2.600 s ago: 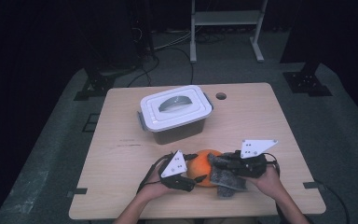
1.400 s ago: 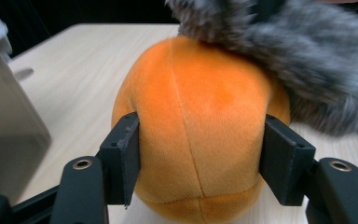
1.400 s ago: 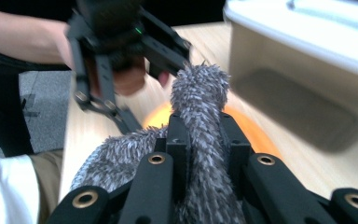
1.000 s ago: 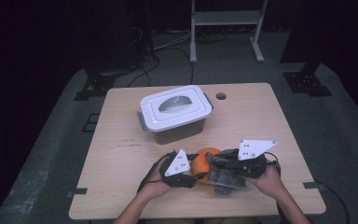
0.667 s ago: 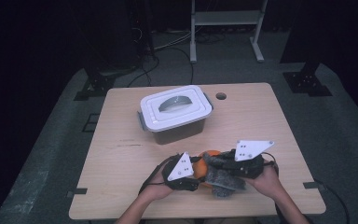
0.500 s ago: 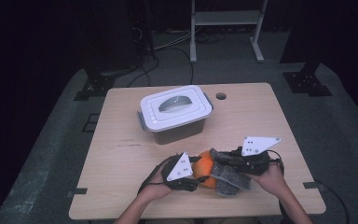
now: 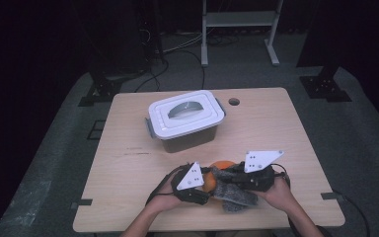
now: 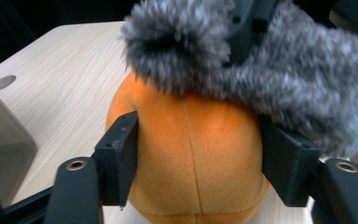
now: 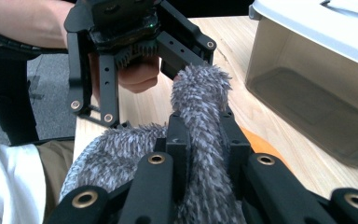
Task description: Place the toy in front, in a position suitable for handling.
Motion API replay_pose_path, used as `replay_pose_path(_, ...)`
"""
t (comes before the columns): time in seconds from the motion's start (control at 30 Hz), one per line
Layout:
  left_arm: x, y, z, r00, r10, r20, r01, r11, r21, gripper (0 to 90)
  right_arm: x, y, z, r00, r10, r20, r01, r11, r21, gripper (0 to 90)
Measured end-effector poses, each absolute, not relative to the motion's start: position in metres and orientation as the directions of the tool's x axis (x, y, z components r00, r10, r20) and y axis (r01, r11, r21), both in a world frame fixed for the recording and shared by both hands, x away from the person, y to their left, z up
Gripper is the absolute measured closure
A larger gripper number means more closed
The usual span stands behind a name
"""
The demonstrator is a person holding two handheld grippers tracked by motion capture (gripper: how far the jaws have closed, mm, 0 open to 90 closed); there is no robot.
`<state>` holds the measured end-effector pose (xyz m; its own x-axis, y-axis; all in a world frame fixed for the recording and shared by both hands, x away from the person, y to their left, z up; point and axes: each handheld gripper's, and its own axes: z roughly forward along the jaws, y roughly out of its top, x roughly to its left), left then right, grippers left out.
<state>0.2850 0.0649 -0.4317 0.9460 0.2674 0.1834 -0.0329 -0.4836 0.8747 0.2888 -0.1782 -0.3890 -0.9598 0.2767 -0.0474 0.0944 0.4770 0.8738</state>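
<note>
The left gripper point(image 8: 198, 172) clamps the orange ball point(image 8: 193, 158); the right gripper point(image 9: 203, 140), pinching the grey sock point(image 9: 200, 107), should pull steadily over it.

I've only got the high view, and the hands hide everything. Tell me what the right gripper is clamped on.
Observer: In the right gripper view, the right gripper is shut on a bunched strip of the grey fuzzy cloth, pinched between both pads.
Operator: Now give me the left gripper.
Observer: The left gripper view shows the left gripper astride the orange plush ball, a pad touching each side. Its jaws have just been opening a little.
Operator: Say where the cloth sits on the ball.
Observer: It drapes over the ball's top, above the left gripper's pads.
</note>
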Motion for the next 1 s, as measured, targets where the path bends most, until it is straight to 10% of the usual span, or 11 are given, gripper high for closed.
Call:
replay_pose_path(0.2, 0.290, 0.076, -0.437, 0.951, 0.260, 0.167, -0.022, -0.479, 0.877, 35.2, 0.299, -0.199, -0.393, -0.941, 0.337, -0.015, 0.148, 0.452, 0.880, 77.4)
replay_pose_path(0.4, 0.297, 0.074, -0.443, 0.956, 0.290, 0.041, 0.098, -0.447, 0.889, 9.9, 0.297, -0.195, -0.396, -0.945, 0.326, -0.003, 0.152, 0.449, 0.880, 77.3)
replay_pose_path(0.7, 0.291, 0.079, -0.442, 0.956, 0.220, 0.195, -0.058, -0.509, 0.859, 32.2, 0.296, -0.189, -0.397, -0.955, 0.295, -0.002, 0.137, 0.449, 0.883, 77.3)
replay_pose_path(1.0, 0.299, 0.080, -0.444, 0.964, 0.263, 0.043, 0.086, -0.459, 0.884, 10.8, 0.299, -0.202, -0.403, -0.946, 0.324, 0.020, 0.174, 0.452, 0.875, 77.2)
